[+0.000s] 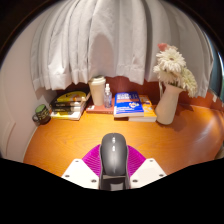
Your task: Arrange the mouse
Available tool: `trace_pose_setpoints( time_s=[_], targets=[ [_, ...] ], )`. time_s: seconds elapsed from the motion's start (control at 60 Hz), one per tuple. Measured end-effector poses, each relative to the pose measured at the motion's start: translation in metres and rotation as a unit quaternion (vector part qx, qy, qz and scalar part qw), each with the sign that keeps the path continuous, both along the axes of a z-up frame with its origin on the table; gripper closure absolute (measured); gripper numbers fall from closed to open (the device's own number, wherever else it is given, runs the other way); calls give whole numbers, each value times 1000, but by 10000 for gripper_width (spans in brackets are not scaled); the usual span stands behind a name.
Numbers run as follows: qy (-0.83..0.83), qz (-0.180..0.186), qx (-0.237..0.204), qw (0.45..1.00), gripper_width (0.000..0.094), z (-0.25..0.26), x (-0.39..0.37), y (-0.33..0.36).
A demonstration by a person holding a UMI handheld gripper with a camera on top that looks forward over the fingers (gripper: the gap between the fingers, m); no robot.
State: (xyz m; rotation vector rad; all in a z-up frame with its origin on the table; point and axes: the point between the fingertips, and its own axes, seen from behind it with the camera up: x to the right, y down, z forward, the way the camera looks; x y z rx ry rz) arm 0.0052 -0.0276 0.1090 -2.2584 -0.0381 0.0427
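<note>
A dark grey computer mouse [113,155] sits between my gripper's [113,163] two fingers, whose magenta pads [93,157] press on both of its sides. The gripper is shut on the mouse and holds it above the orange-brown wooden table [70,135]. The mouse's back end points toward the camera and its front points toward the far side of the table.
At the table's back stand a stack of books with a yellow cover [69,101], a white tub [97,90], a small bottle [108,95], blue books [130,104] and a white vase of flowers [170,85]. White curtains [100,40] hang behind.
</note>
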Motion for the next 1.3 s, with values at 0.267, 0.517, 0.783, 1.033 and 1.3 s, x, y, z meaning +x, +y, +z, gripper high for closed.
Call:
trace_pose_setpoints(
  time_s=[0.267, 0.517, 0.783, 1.033, 1.3],
  targets=[
    [-14, -5, -103, 995, 634, -120, -11, -45],
    [-23, -9, -101, 995, 522, -121, -10, -46],
    [-7, -21, -80, 997, 111, -57, -1, -34],
    [2, -13, 5, 1000, 90, 85, -11, -31],
    [-11, -24, 43, 999, 77, 158, -15, -54]
  ],
)
